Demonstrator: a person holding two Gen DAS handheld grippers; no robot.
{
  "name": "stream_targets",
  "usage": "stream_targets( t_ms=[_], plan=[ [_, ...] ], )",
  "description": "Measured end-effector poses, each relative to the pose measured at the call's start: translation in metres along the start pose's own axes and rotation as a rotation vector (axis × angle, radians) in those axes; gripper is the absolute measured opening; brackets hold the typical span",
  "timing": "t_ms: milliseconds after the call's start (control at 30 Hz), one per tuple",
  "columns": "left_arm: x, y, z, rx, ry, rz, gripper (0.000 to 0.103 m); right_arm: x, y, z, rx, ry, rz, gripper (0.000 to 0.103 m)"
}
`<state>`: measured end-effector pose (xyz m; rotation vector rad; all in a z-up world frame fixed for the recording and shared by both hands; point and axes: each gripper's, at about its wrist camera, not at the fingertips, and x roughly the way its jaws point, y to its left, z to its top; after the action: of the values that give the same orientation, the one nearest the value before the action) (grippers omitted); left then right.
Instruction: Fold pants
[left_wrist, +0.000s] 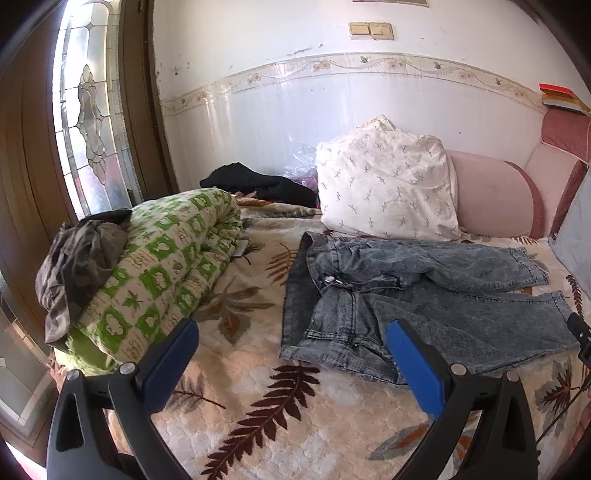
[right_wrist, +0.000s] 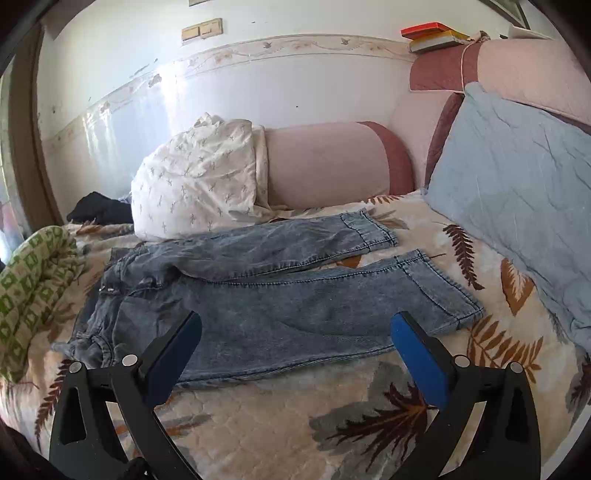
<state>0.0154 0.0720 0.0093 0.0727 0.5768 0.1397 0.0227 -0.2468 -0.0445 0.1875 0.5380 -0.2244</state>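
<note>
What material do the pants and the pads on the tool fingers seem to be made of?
The pants look like denim: mottled, washed grey-blue cloth with stitched seams, hems and a metal button. The blue pads on the right tool look like matte rubber or foam, smooth and without shine; which one, I cannot tell.

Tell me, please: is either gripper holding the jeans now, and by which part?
Nothing is held. The left gripper and the right gripper are both open above the bed, and the jeans lie flat, not gripped.
</note>
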Motion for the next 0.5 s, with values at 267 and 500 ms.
stream_targets(
  t_ms=[267, 500],
  plan=[
    [0.004, -0.025, -0.011, 0.042, 0.047, -0.074, 0.103, 0.000, 0.000, 0.000, -0.002, 0.001, -0.002, 0.103],
    [0.004, -0.040, -0.013, 0.075, 0.046, -0.096, 0.103, 0.002, -0.001, -0.001, -0.003, 0.004, -0.004, 0.103]
  ],
)
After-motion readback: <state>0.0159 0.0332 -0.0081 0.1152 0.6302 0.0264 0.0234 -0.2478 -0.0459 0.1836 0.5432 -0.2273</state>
